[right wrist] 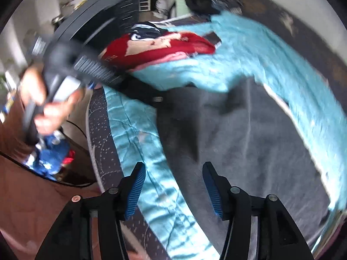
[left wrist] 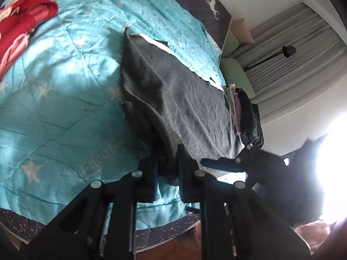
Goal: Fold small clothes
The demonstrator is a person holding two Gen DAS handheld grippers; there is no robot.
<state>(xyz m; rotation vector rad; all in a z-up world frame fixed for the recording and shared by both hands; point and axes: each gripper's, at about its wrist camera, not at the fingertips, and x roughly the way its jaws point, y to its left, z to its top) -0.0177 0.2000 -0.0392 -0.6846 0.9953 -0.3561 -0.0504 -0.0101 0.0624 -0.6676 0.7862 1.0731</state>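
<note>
The grey garment [left wrist: 173, 99] is soft, floppy knit lying on the teal quilt [left wrist: 54, 91] straight ahead of both grippers, so grab it by edges or corners. Left gripper [left wrist: 168, 169] is pinching its near hem. Right gripper [right wrist: 173, 184] is spread, empty. Only the right view shows the person's hand [right wrist: 52, 99]; the left shows curtains [left wrist: 292, 65].

Daylight glare [left wrist: 334, 173] burns out the left view at four o'clock, soft shadows cross the quilt [left wrist: 65, 75], and the right view is motion-blurred, fisheye-bent at its edges.
</note>
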